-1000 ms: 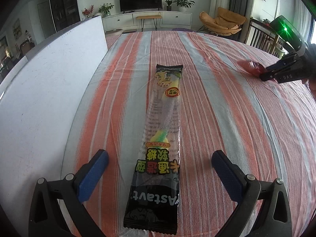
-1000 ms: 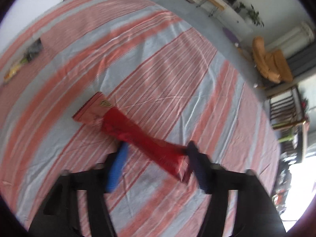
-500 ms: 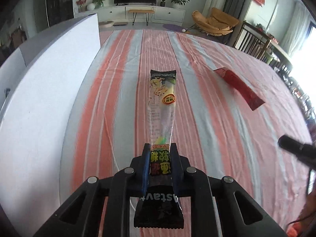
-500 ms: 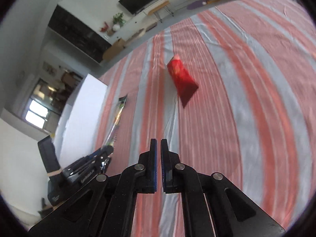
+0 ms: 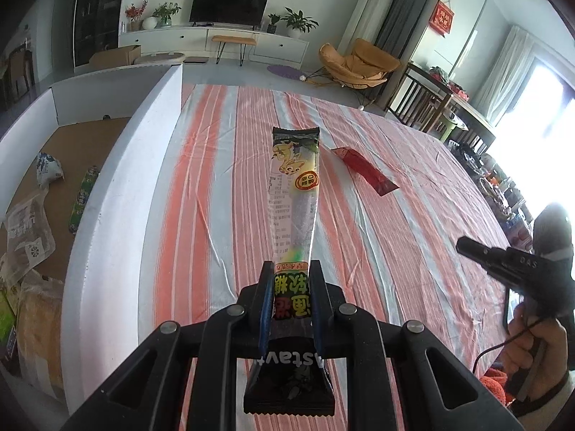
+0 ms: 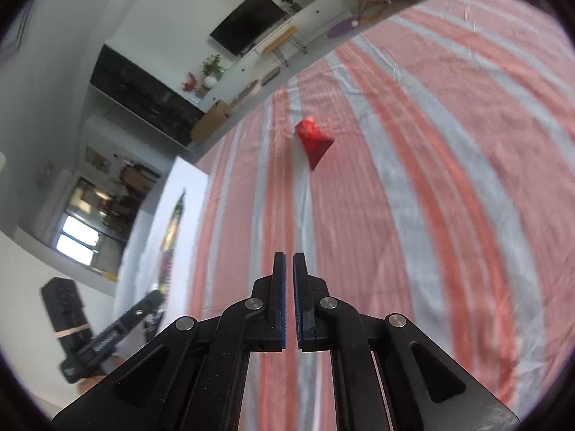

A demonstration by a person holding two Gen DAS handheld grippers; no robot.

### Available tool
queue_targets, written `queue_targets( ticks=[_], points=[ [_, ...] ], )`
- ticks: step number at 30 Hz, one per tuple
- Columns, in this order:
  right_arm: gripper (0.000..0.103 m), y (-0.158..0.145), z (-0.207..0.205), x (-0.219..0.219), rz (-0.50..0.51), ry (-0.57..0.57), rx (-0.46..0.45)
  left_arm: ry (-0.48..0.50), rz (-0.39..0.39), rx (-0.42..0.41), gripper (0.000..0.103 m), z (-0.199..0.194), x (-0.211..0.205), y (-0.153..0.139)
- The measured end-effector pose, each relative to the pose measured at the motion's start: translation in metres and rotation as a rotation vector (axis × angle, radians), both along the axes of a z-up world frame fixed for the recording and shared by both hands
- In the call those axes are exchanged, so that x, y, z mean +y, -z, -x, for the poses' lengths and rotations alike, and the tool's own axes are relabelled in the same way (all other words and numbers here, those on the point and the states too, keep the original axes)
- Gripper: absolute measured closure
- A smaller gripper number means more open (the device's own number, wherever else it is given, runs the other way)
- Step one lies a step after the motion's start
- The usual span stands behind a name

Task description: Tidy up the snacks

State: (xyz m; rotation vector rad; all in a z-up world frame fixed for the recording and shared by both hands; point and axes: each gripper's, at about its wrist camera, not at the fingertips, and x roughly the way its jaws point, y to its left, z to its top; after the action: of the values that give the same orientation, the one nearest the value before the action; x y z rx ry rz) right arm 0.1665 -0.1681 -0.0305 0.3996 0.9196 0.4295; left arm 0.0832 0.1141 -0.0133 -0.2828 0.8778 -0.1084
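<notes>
My left gripper (image 5: 290, 269) is shut on a long clear-and-black candy packet (image 5: 294, 186), gripped near its black lower end. The packet sticks out forward, lifted off the striped tablecloth (image 5: 222, 194). A red snack packet (image 5: 364, 170) lies flat on the cloth further back and to the right. In the right wrist view my right gripper (image 6: 289, 262) is shut with nothing between its pads, hovering above the cloth well short of the red packet (image 6: 314, 140). The left gripper (image 6: 152, 296) and its packet (image 6: 172, 230) show at the lower left there. The right gripper (image 5: 467, 244) appears at the right edge of the left wrist view.
A white-walled box (image 5: 118, 194) with a cardboard floor stands along the left side of the table. It holds several snack bags (image 5: 28, 222). A hand (image 5: 535, 341) grips the right tool's handle. Chairs and a TV unit stand beyond the table.
My left gripper closed on the candy packet and lifted it off the cloth. My right gripper let go of the red packet, shut empty and swung back away from it.
</notes>
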Motion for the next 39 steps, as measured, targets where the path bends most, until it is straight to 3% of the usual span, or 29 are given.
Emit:
queue_targets(
  ticks=[2, 3, 4, 6, 8, 10, 14, 15, 16, 17, 18, 19, 23, 27, 32, 35, 36, 38, 39],
  points=[
    [0.077, -0.013, -0.026, 0.007, 0.162, 0.002, -0.070, 0.005, 0.000, -0.009, 0.086, 0.003, -0.001, -0.006],
    [0.044, -0.018, -0.044, 0.013, 0.228, -0.005, -0.097, 0.006, 0.000, -0.018, 0.086, 0.005, -0.001, -0.010],
    [0.031, -0.021, -0.058, 0.017, 0.283, -0.010, -0.119, 0.007, -0.002, -0.025, 0.086, 0.007, -0.002, -0.013],
    [0.031, -0.016, -0.090, 0.030, 0.375, -0.049, -0.126, 0.011, -0.002, -0.033, 0.086, 0.011, -0.004, -0.016],
    [0.031, -0.007, -0.124, 0.049, 0.388, -0.075, -0.103, 0.022, -0.006, -0.041, 0.086, 0.014, -0.006, -0.021],
    [0.031, 0.007, -0.150, 0.072, 0.403, -0.098, -0.059, 0.034, -0.008, -0.044, 0.086, 0.018, -0.009, -0.027],
    [0.035, 0.049, -0.179, 0.115, 0.525, -0.119, 0.044, 0.062, -0.008, -0.055, 0.086, 0.028, -0.011, -0.043],
    [0.038, 0.058, -0.182, 0.117, 0.543, -0.110, 0.070, 0.064, -0.010, -0.062, 0.086, 0.030, -0.010, -0.049],
    [0.059, 0.060, -0.183, 0.116, 0.543, -0.086, 0.077, 0.060, -0.009, -0.073, 0.086, 0.034, -0.006, -0.055],
    [0.070, 0.059, -0.184, 0.111, 0.521, -0.065, 0.074, 0.054, -0.005, -0.082, 0.086, 0.038, -0.001, -0.060],
    [0.087, 0.058, -0.184, 0.105, 0.486, -0.046, 0.095, 0.045, 0.001, -0.092, 0.086, 0.041, 0.005, -0.066],
    [0.089, 0.056, -0.183, 0.098, 0.454, -0.032, 0.110, 0.036, 0.006, -0.099, 0.086, 0.045, 0.011, -0.071],
    [0.090, 0.031, -0.152, 0.072, 0.215, -0.004, 0.105, -0.006, 0.032, -0.120, 0.086, 0.056, 0.046, -0.088],
    [0.090, -0.027, -0.104, 0.090, -0.015, -0.075, 0.032, -0.098, 0.005, -0.124, 0.086, 0.067, 0.093, -0.093],
    [0.090, -0.103, -0.041, 0.179, -0.236, -0.270, -0.041, -0.245, -0.064, -0.072, 0.086, 0.078, 0.161, -0.076],
    [0.090, -0.119, -0.010, 0.245, -0.301, -0.371, -0.033, -0.311, -0.179, -0.024, 0.085, 0.079, 0.188, -0.056],
    [0.089, -0.119, -0.001, 0.268, -0.296, -0.400, -0.028, -0.326, -0.226, -0.001, 0.085, 0.078, 0.192, -0.050],
    [0.075, -0.113, 0.016, 0.310, -0.213, -0.446, -0.013, -0.364, -0.323, 0.030, 0.069, 0.079, 0.199, -0.037],
    [0.042, -0.108, 0.024, 0.325, -0.180, -0.458, 0.000, -0.380, -0.356, 0.039, 0.045, 0.081, 0.201, -0.032]
  ],
)
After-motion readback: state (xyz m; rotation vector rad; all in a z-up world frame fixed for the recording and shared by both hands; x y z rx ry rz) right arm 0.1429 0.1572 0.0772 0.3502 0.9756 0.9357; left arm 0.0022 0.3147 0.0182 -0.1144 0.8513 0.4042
